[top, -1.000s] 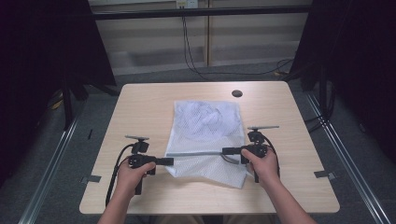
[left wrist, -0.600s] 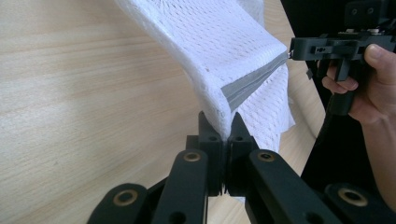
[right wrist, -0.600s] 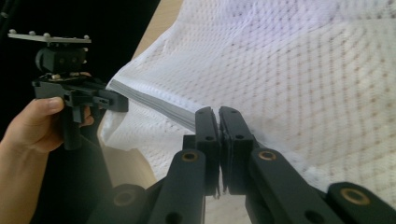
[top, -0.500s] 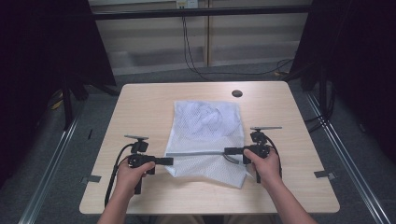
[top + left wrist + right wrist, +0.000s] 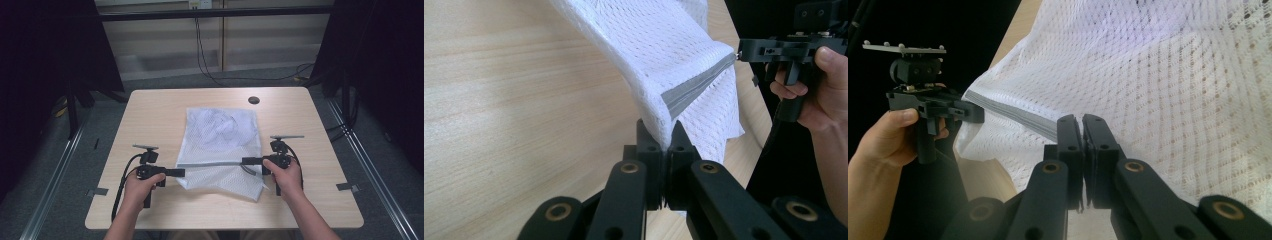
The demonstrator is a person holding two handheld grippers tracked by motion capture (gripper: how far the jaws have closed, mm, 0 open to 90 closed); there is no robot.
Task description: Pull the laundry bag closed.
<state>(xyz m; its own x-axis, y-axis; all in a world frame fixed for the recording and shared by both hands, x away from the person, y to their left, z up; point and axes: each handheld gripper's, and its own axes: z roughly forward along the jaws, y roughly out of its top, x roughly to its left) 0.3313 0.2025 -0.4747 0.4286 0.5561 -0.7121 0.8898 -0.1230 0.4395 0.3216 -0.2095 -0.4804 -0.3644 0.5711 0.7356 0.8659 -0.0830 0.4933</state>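
A white mesh cloth (image 5: 222,130) lies in the middle of the wooden table (image 5: 155,115), with a grey band (image 5: 210,163) running across its near part. The band is lifted and stretched taut between the two grippers. My left gripper (image 5: 181,172) is shut on the band's left end, and the mesh (image 5: 664,55) rises from its closed jaws (image 5: 663,135). My right gripper (image 5: 245,161) is shut on the band's right end, with its jaws (image 5: 1081,120) pinching the grey edge (image 5: 1013,112) and the mesh (image 5: 1168,90). Each gripper view shows the other hand and its gripper farther off.
A small black round cap (image 5: 254,100) sits in the tabletop near the far edge, to the right. Bare wood lies on both sides of the cloth. Cables (image 5: 200,45) hang behind the table, and metal rails (image 5: 55,185) run along the floor.
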